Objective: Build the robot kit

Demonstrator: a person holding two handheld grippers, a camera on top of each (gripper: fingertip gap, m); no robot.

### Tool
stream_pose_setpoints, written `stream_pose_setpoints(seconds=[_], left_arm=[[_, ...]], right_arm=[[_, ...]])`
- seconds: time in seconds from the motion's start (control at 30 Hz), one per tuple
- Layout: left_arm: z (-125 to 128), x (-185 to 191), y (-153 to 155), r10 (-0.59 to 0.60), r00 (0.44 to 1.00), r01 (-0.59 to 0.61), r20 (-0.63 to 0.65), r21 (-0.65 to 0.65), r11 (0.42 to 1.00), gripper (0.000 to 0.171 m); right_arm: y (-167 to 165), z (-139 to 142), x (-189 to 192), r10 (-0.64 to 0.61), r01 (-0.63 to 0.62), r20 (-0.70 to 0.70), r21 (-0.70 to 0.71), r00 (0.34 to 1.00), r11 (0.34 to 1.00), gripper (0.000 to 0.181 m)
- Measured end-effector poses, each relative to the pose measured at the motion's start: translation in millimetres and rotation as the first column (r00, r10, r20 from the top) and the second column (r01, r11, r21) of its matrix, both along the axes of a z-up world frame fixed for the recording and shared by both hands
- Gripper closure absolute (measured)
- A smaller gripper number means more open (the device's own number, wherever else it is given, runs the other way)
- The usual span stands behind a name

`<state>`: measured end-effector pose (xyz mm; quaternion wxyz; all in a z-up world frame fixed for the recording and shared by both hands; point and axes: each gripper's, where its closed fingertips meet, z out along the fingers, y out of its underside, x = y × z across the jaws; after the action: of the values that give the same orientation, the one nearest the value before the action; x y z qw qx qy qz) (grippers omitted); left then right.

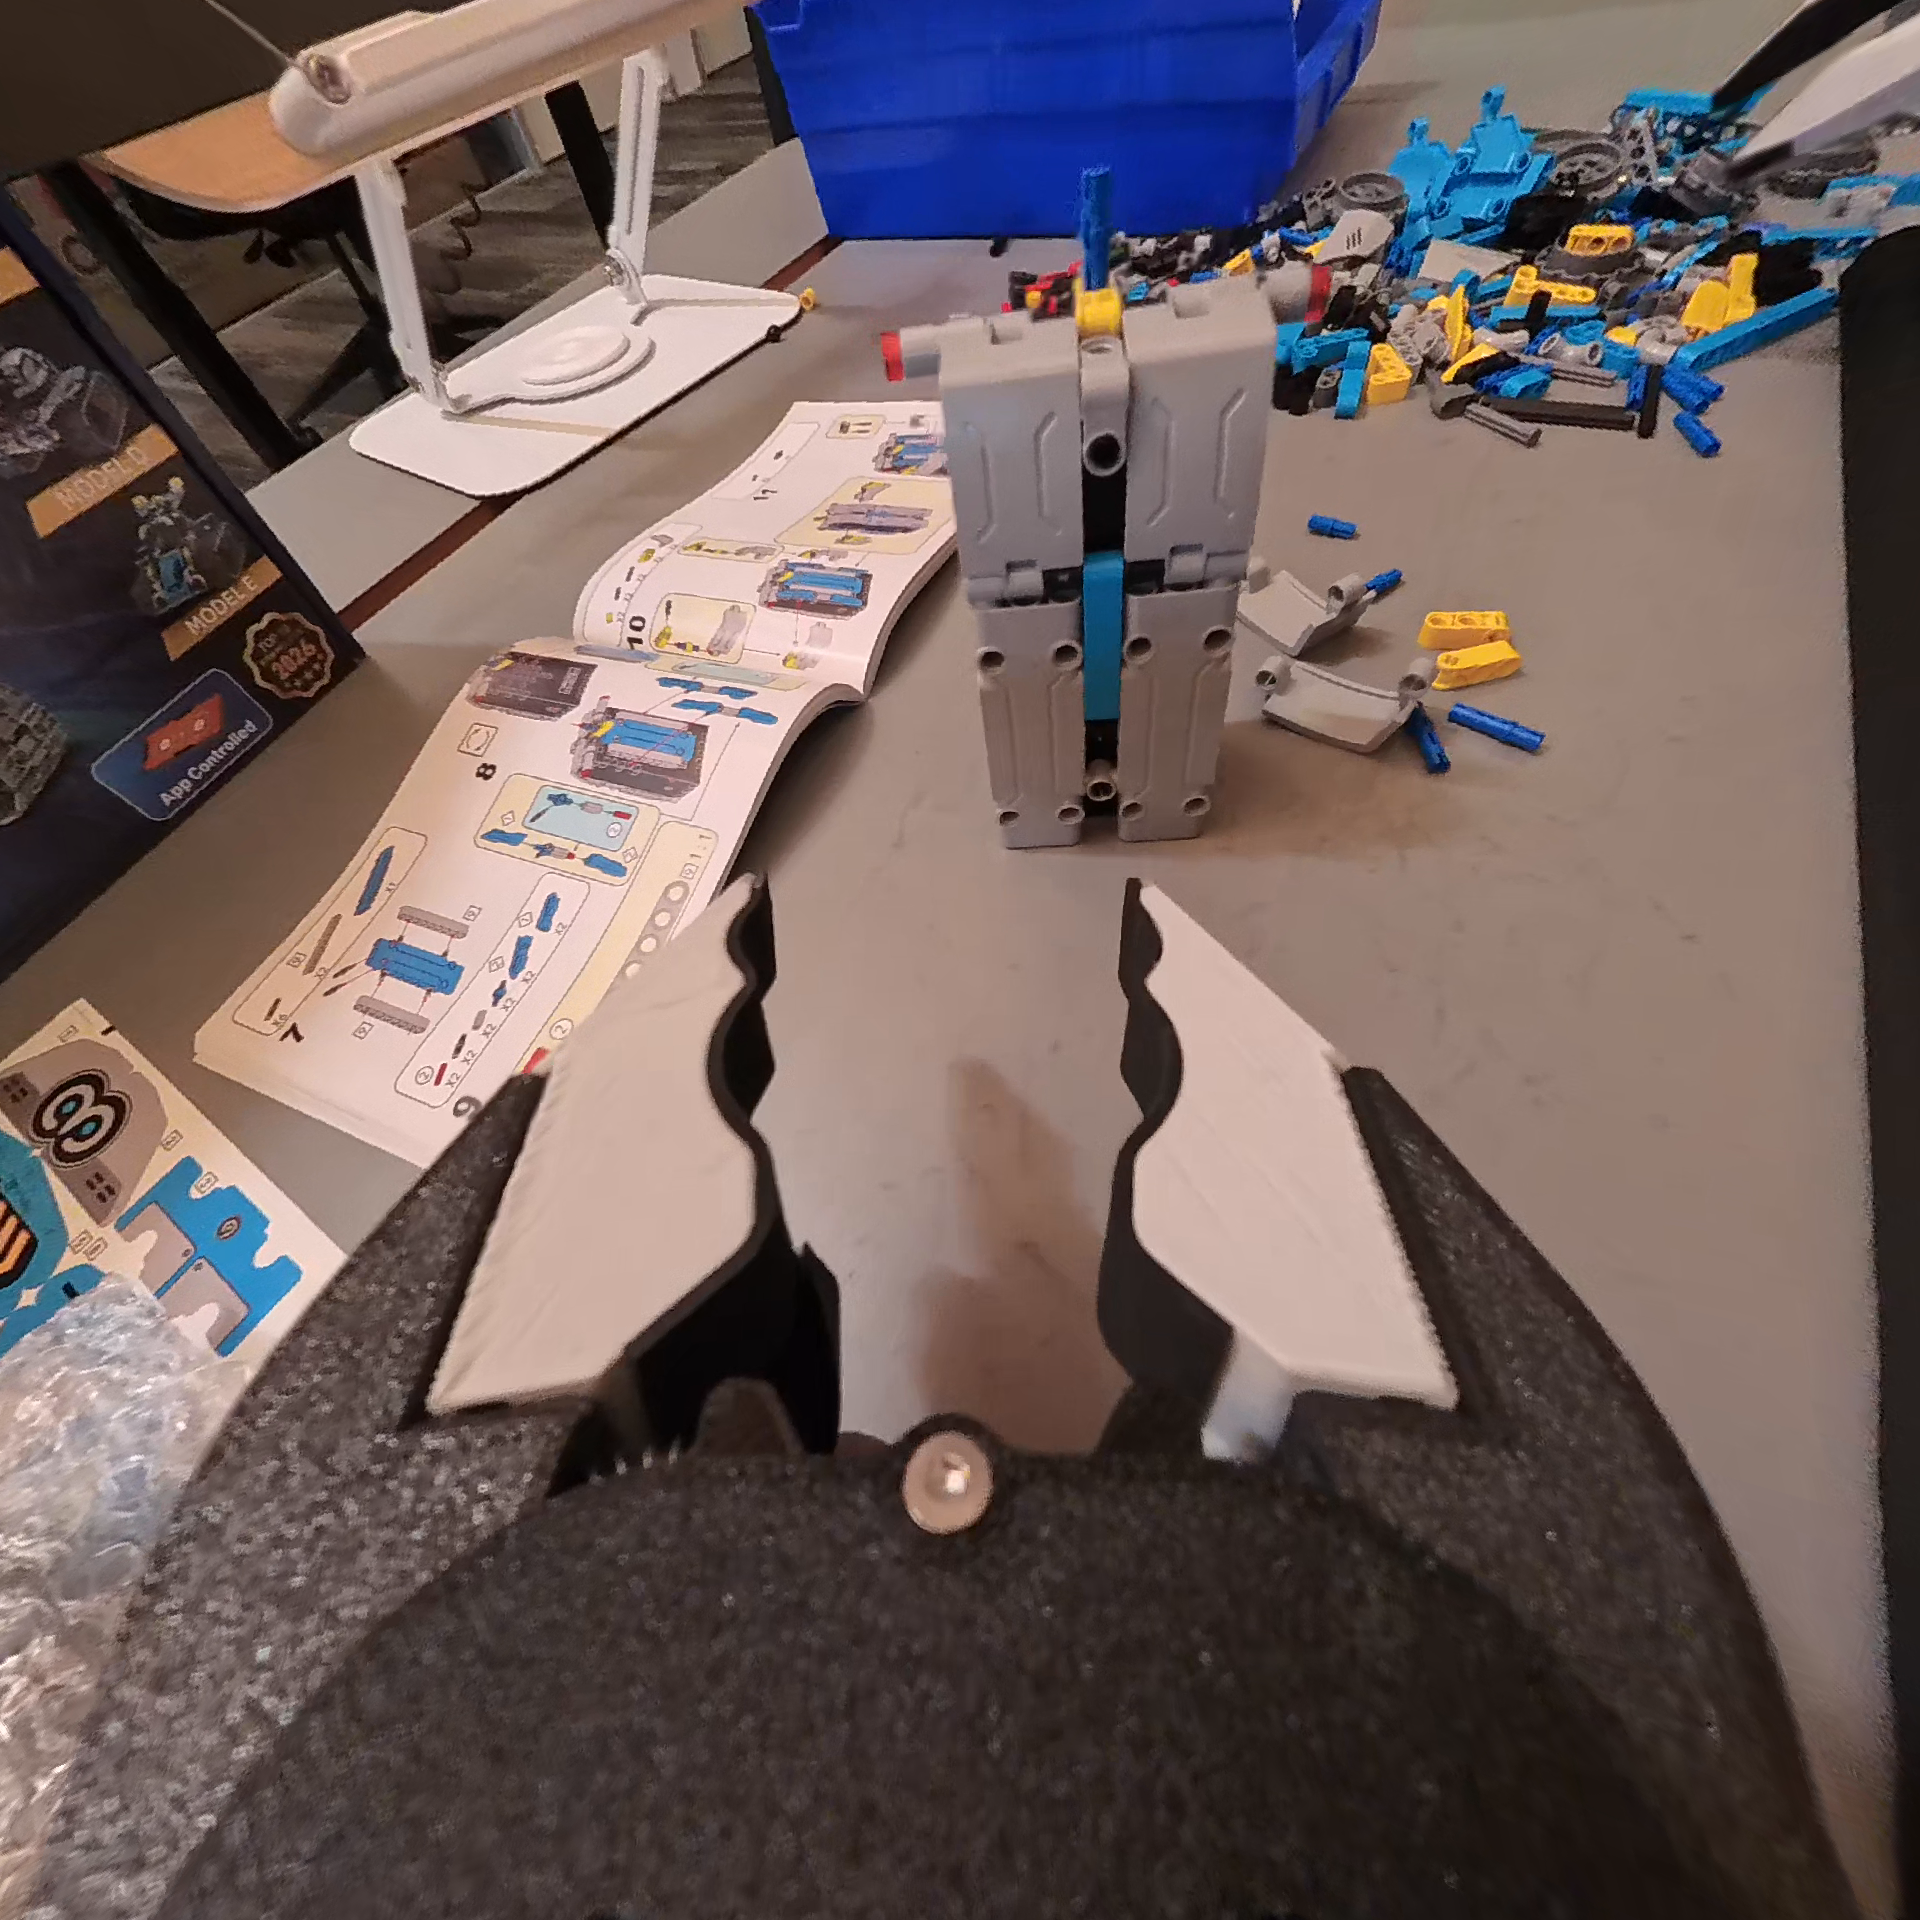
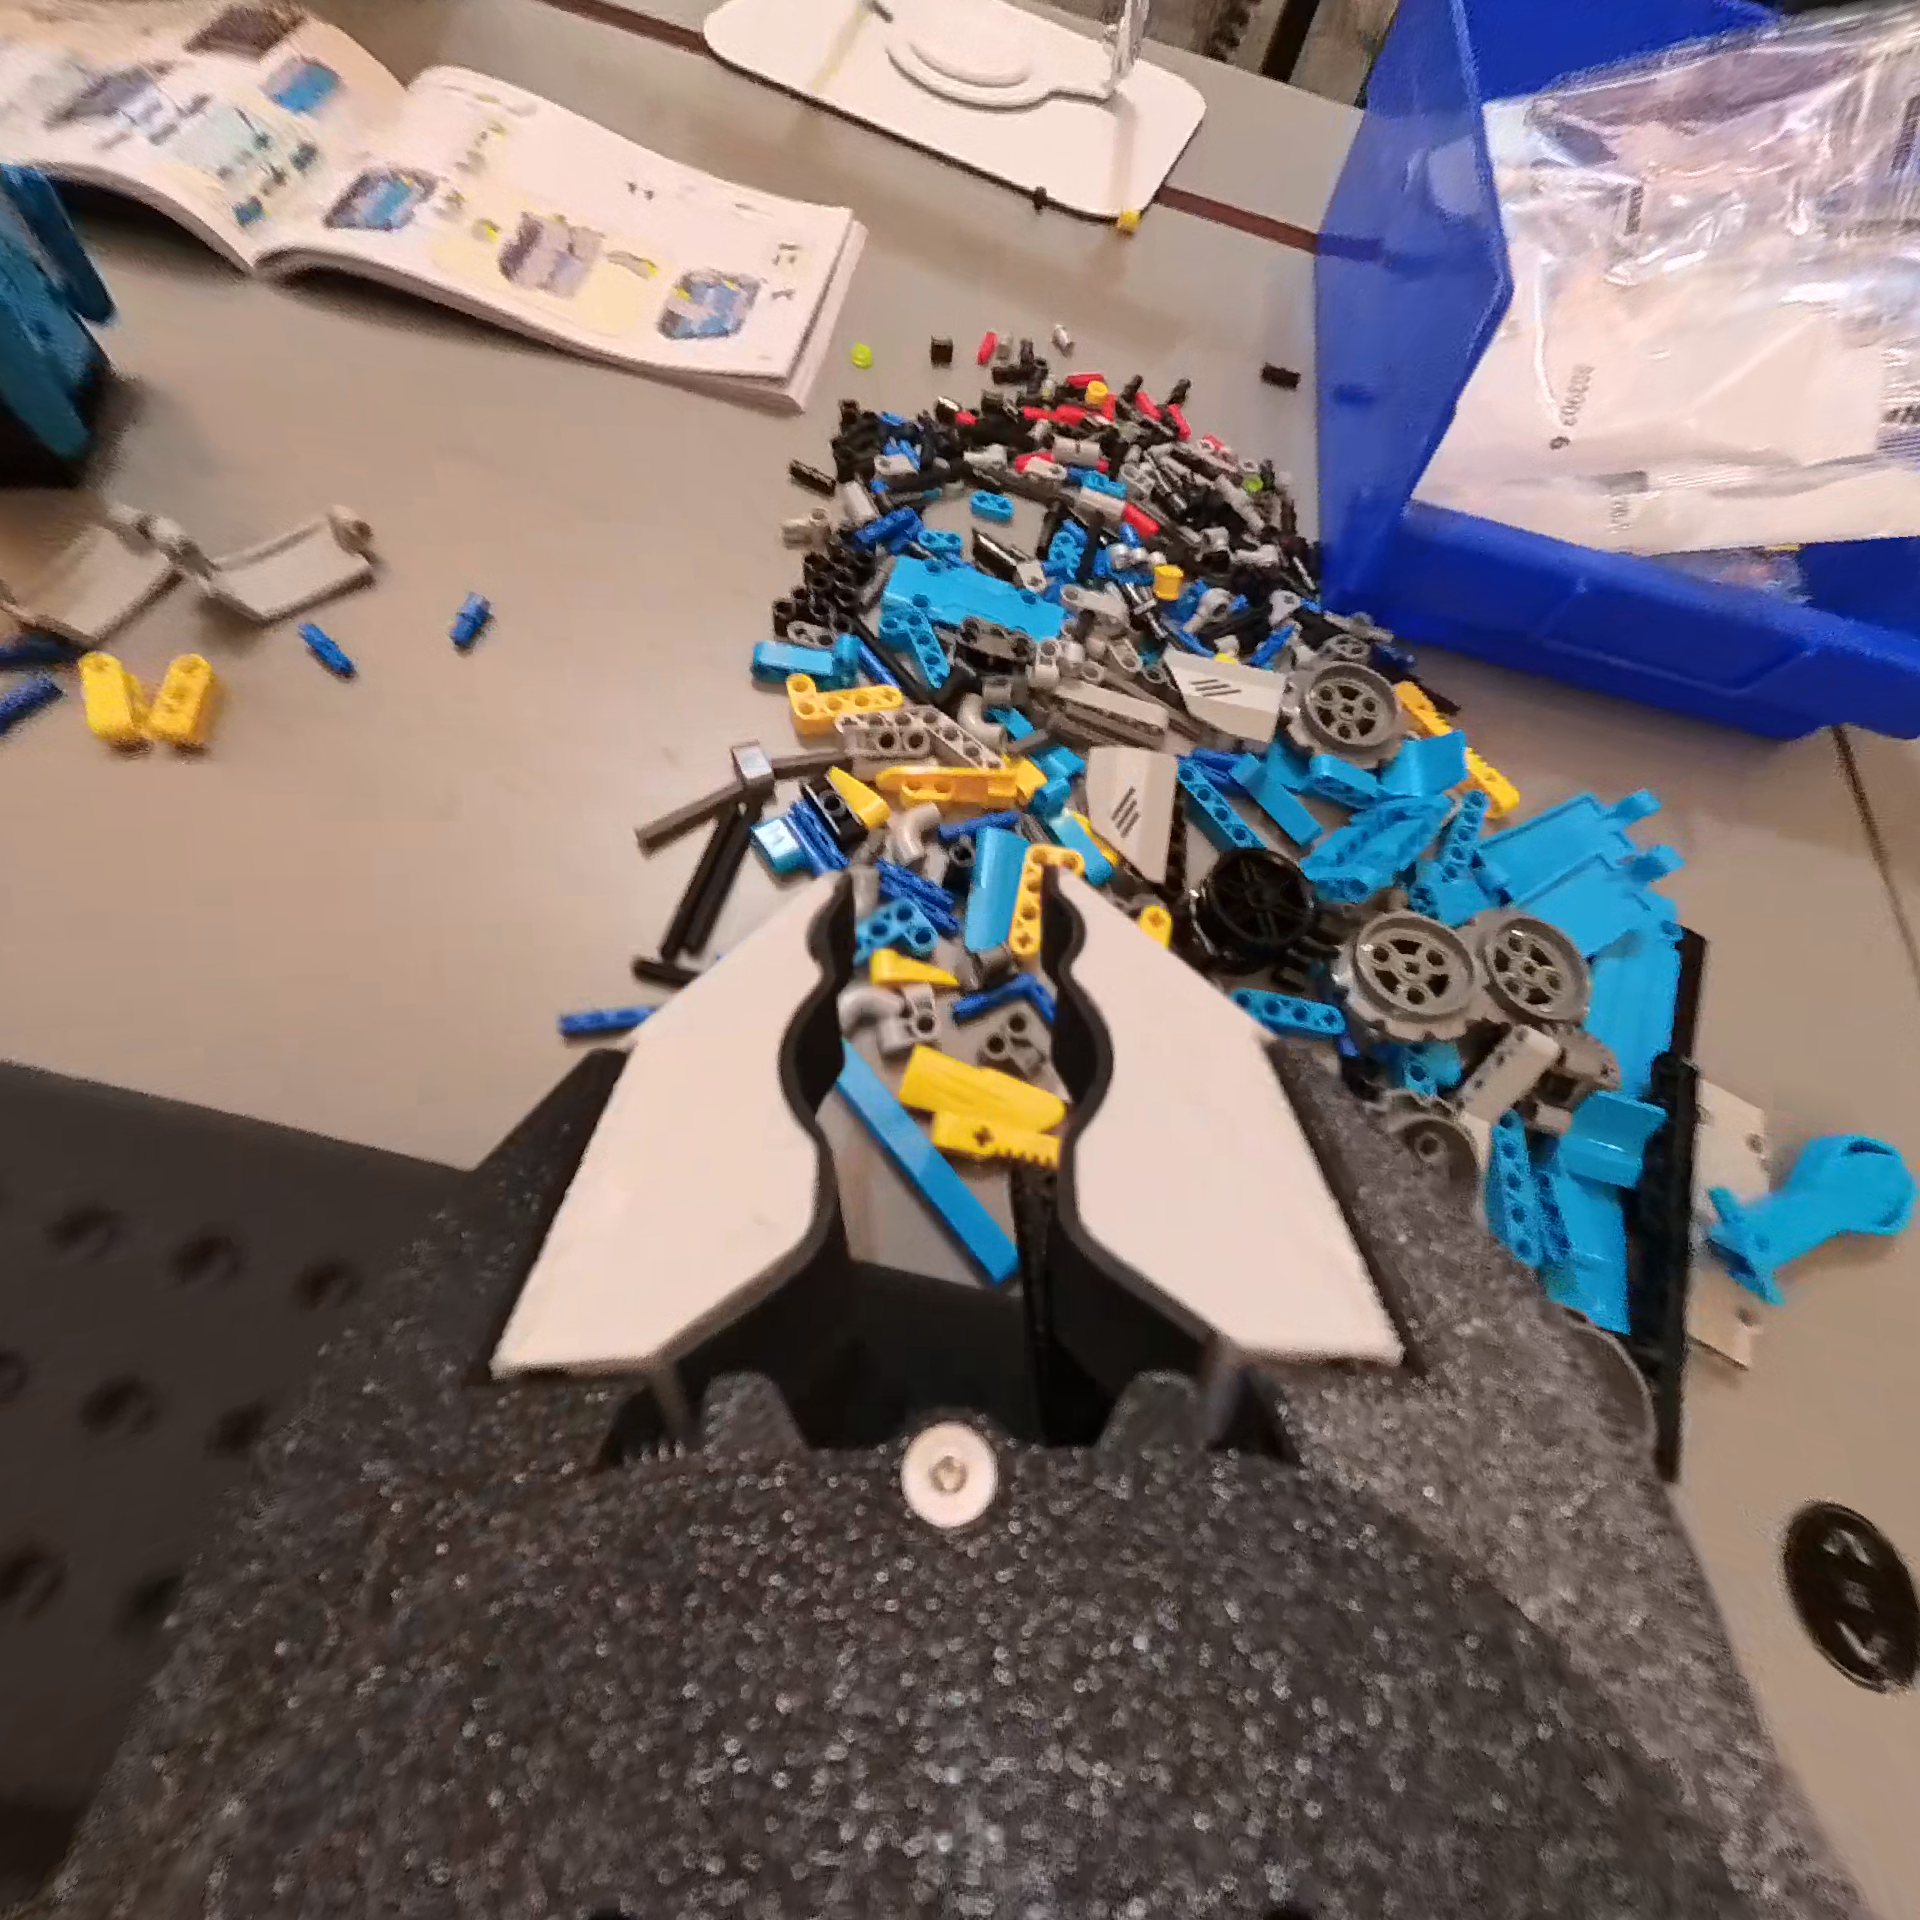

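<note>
Grey panels made up the upright block assembly (image 1: 1107,582) that stood on the worktop (image 1: 1558,987) just ahead of our left gripper (image 1: 945,894), whose fingers (image 1: 644,1122) were spread wide with nothing between them and touched nothing. We saw a blue strip running down the assembly's middle and a blue axle on a yellow piece sticking up from its top. Beyond the left finger lay the open instruction booklet (image 1: 665,748); beyond the right finger lay two loose grey curved panels (image 1: 1330,696), two yellow pieces (image 1: 1470,644) and a few blue pins (image 1: 1496,725). Our right gripper (image 2: 951,894) hung low over the near edge of the pile of loose parts (image 2: 1122,748), its fingers (image 2: 686,1132) parted but closer together than the left pair; small blue, yellow and grey pieces showed in the gap, yet we could not tell that any was pinched. A blue bin (image 2: 1558,582) holding plastic bags (image 2: 1714,291) stood past the right finger, on the far side of the pile. As we judged it, the build was only partly done: one sub-assembly stood finished enough to stand, while most parts remained unsorted in the pile.
</note>
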<state>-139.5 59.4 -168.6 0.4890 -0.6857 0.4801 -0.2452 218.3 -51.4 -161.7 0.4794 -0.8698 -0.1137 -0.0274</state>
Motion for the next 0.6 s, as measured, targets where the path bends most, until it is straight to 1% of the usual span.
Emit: stream_pose_setpoints(seconds=[0.13, 0.23, 0.3, 0.43, 0.53, 0.6], left_arm=[[1.5, -3.7, 6.0, 0.014, 0.999, -0.013, 0.029, -0.043, 0.999, 0.106], [2.5, -5.2, 8.2, 0.013, 0.999, -0.009, 0.052, -0.080, 0.997, 0.107], [4.0, -4.8, 6.6, -0.003, 0.998, 0.009, 0.068, -0.092, 0.996, 0.108], [5.6, -2.4, 4.7, -0.035, 0.996, 0.042, 0.079, -0.089, 0.995, 0.110], [5.7, -0.5, 7.0, -0.045, 0.995, 0.055, 0.091, -0.116, 0.992, 0.111], [3.4, -0.6, 10.6, -0.026, 0.997, 0.034, 0.068, -0.116, 0.993, 0.111]], right_arm=[[17.4, 8.2, -18.3, 0.004, -0.003, -0.100, 0.006, 0.995, 1.000, 0.144], [30.2, 11.4, -23.8, -0.007, 0.008, -0.094, 0.014, 0.996, 1.000, 0.145], [37.7, 16.8, -26.0, -0.015, 0.021, -0.101, 0.058, 0.995, 0.998, 0.148], [43.5, 15.6, -29.2, -0.002, 0.019, -0.172, 0.099, 0.985, 0.995, 0.150], [43.0, 27.7, -29.9, 0.043, -0.002, -0.212, 0.191, 0.976, 0.981, 0.154], [41.7, 19.8, -28.6, 0.049, -0.013, -0.199, 0.180, 0.979, 0.984, 0.154]])
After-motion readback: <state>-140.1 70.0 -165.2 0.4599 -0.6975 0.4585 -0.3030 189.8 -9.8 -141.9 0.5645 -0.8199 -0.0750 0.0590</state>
